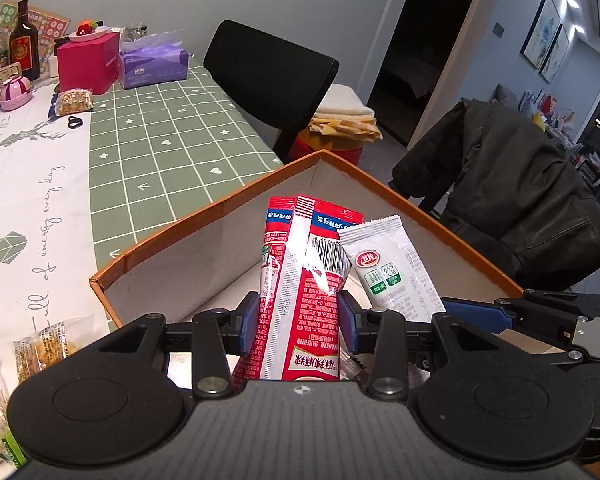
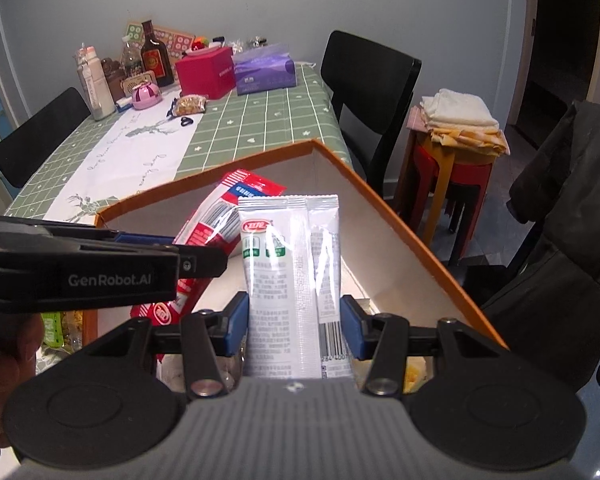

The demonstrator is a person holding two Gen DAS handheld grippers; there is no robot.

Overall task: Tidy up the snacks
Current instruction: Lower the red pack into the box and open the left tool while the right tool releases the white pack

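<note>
The red snack packet (image 1: pixel 300 292) stands upright between the blue pads of the left tongs (image 1: pixel 299 322), which are nipped in against its sides, over the open orange-edged box (image 1: pixel 172 236). Just beside it, the white snack packet (image 2: pixel 294 280) is pinched the same way in the right tongs (image 2: pixel 295 326), also above the box's pale interior. The box sits at the near corner of the table (image 1: pixel 172 148), whose green checked cloth carries a white runner. More wrapped snacks (image 1: pixel 40 344) lie on the table by the box's left side. At the far end stand a pink box (image 1: pixel 88 62), a purple tissue pack (image 1: pixel 154 66) and a dark bottle (image 1: pixel 24 42). Black chairs (image 1: pixel 272 80) flank the table.
</note>
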